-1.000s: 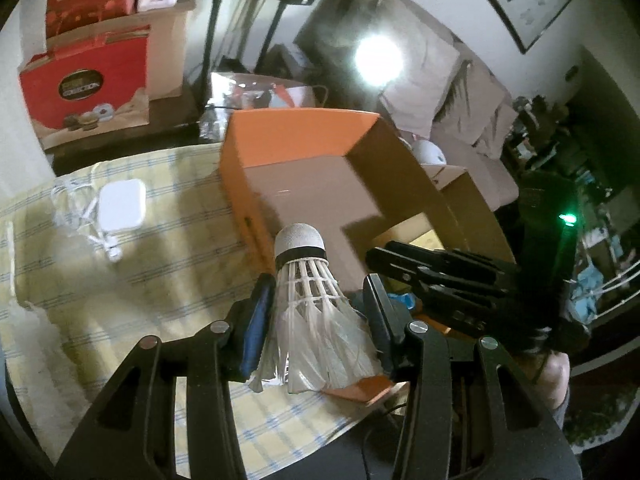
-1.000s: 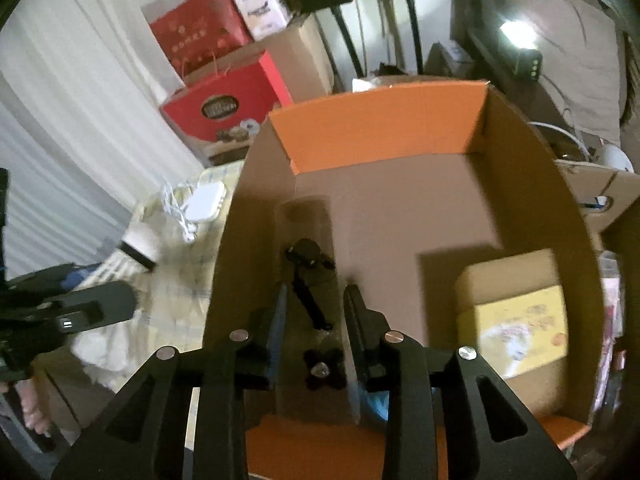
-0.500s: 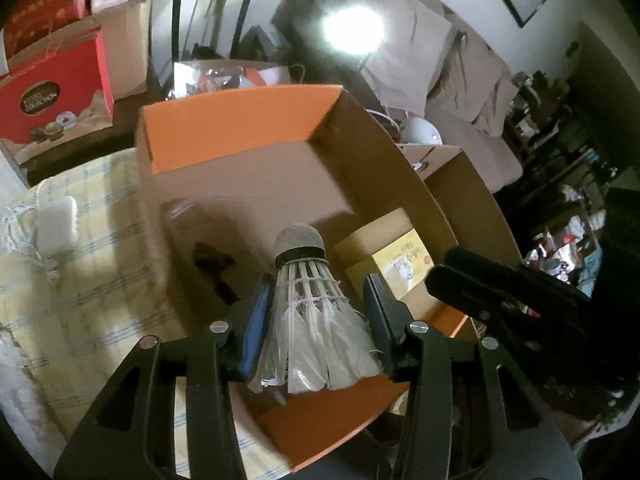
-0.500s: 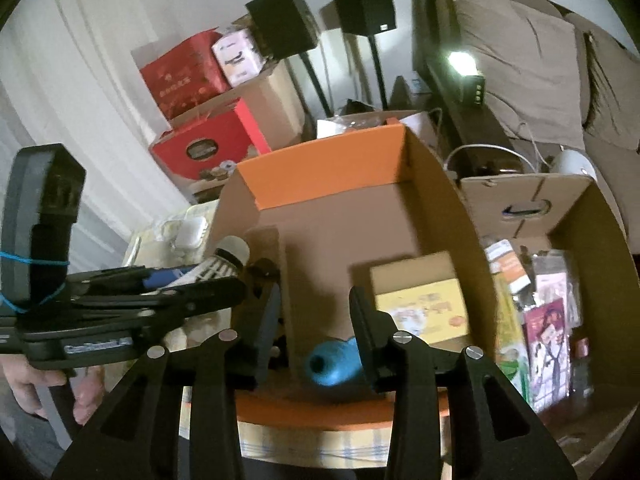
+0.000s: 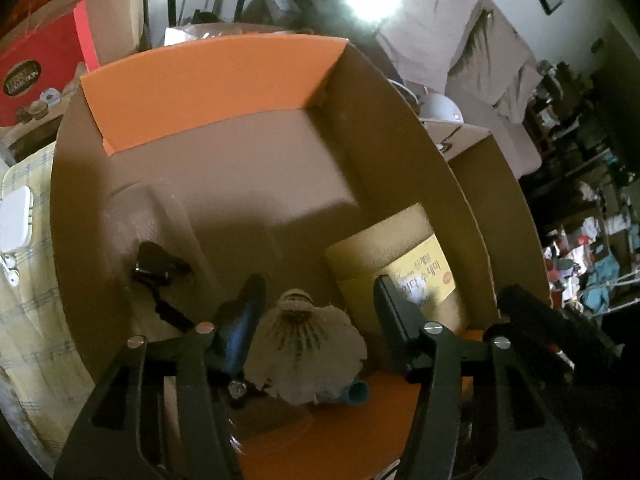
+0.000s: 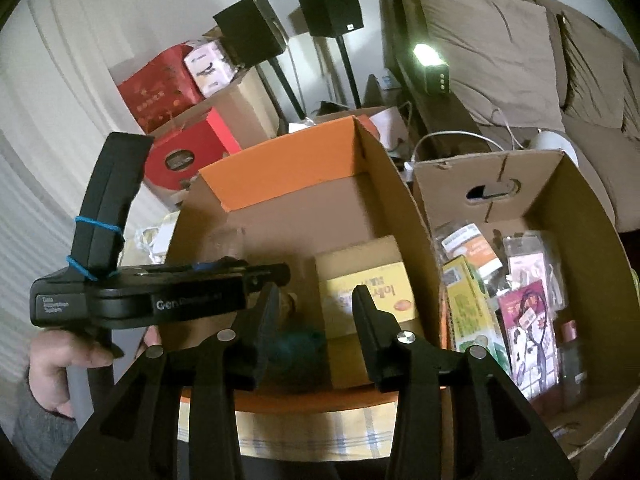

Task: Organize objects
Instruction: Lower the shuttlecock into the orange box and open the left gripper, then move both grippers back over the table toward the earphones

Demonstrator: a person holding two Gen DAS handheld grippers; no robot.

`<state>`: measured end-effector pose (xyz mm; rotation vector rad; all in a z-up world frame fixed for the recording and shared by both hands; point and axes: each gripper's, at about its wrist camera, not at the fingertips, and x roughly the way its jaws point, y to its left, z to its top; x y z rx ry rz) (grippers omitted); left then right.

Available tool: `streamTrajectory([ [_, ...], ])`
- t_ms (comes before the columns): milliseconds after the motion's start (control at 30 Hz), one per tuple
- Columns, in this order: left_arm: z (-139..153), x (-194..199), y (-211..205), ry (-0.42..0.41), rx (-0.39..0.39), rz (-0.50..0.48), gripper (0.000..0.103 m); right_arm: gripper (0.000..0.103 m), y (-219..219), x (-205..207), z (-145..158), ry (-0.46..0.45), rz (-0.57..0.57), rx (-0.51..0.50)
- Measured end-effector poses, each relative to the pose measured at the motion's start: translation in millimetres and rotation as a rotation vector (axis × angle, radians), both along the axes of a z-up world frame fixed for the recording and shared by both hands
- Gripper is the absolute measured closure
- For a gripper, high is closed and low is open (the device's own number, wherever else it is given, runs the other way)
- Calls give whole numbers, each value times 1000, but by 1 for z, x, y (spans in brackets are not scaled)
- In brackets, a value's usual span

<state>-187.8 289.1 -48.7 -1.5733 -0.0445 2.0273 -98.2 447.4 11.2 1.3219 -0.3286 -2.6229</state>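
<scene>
The orange cardboard box (image 5: 216, 80) fills the left wrist view. My left gripper (image 5: 320, 312) is open over its near end, and the white shuttlecock (image 5: 304, 352) lies loose in the box between the fingers. A black clip in a clear bag (image 5: 160, 276), a yellow-labelled packet (image 5: 416, 272) and a blue object (image 5: 356, 394) also lie in the box. In the right wrist view my right gripper (image 6: 316, 308) is open and empty above the box's near edge (image 6: 320, 402), with the left gripper (image 6: 160, 300) to its left.
A second brown carton (image 6: 500, 184) with several packets stands right of the orange box. A white charger (image 5: 16, 220) lies on the checked cloth at left. Red gift boxes (image 6: 180, 152) and black speakers (image 6: 328, 4) stand behind.
My left gripper moved over the box and opened, letting the shuttlecock drop inside. My right gripper drew back out of the box and opened wider.
</scene>
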Motion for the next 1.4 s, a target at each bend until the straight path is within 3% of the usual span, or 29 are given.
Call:
streamTrajectory([
  [200, 20, 11, -19, 50, 30, 19, 27, 63, 1, 1, -1, 11, -9, 13],
  [467, 64, 25, -59, 140, 82, 46, 10, 49, -16, 1, 4, 32, 6, 49],
  [700, 83, 44, -98, 260, 3, 93, 9, 40, -31, 5, 9, 46, 23, 64],
  [933, 82, 54, -145, 262, 4, 144, 2, 28, -60, 9, 16, 71, 70, 77],
  [1400, 97, 73, -233, 338, -52, 266, 0, 19, -122, 6, 23, 68, 181, 74],
])
